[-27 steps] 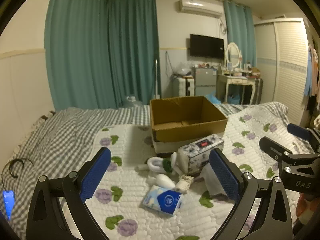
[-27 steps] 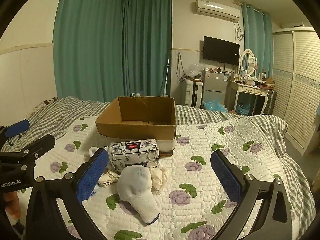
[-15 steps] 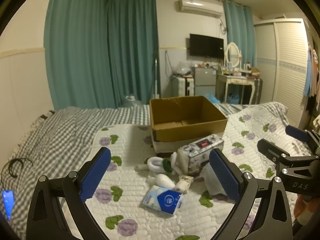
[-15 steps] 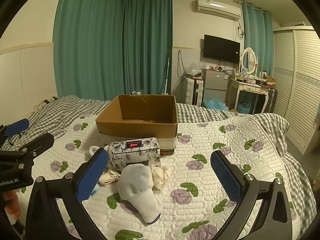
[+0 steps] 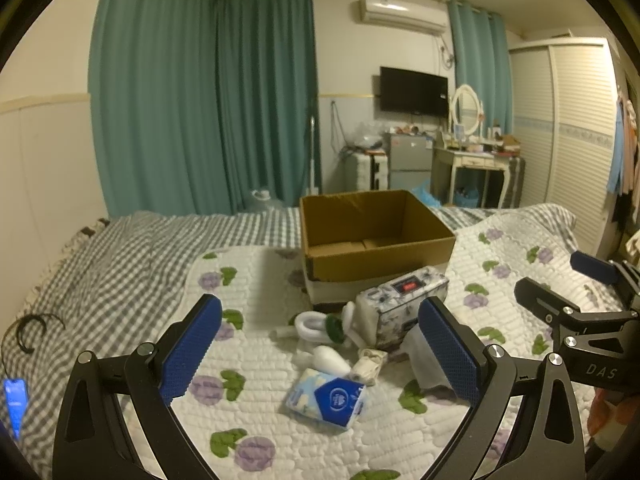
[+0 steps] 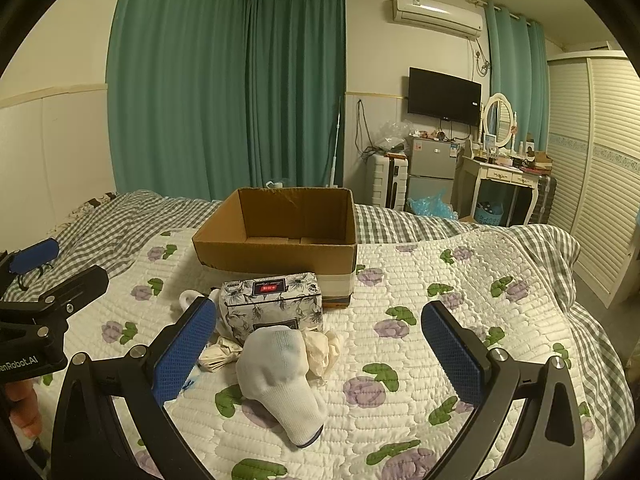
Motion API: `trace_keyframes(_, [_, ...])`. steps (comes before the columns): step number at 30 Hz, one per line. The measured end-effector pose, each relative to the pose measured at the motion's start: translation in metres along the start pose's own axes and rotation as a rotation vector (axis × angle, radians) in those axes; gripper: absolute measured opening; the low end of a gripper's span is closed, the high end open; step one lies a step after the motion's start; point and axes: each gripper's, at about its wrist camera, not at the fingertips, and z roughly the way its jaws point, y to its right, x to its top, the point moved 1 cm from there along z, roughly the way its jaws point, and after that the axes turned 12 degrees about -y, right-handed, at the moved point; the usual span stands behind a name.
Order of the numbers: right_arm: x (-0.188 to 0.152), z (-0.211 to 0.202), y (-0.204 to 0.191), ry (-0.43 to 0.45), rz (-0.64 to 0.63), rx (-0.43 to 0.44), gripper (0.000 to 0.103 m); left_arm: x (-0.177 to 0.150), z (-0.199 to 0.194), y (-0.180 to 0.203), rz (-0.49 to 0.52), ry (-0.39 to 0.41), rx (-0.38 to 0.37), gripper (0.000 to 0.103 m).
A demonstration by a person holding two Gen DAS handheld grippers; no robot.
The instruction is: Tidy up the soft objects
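Both grippers gape wide and empty: left gripper (image 5: 316,350) above the blue tissue pack (image 5: 326,397), right gripper (image 6: 320,350) over the white sock (image 6: 282,374). The cardboard box (image 6: 276,254) waits behind. Risk: pinching the quilt (image 6: 460,280) along with the limp sock.

Teal curtains (image 6: 224,92) hung behind the bed. A television (image 6: 444,97) and an air conditioner (image 6: 437,15) were mounted on the wall above a small fridge (image 6: 433,168) and dressing table (image 6: 506,172).
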Motion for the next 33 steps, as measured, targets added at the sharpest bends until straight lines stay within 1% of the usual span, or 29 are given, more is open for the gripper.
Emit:
trace_keyframes(17, [-0.0022,0.0017,0.0002,-0.004,0.002,0.005,0.103,-0.0055,0.0008,-0.0027,-0.011,-0.003,0.005,0.101])
trace_keyframes(33, [-0.0029,0.0022,0.0009,-0.01,0.003,0.01,0.103,-0.0041,0.0015,-0.004,-0.011,-0.004,0.003,0.101])
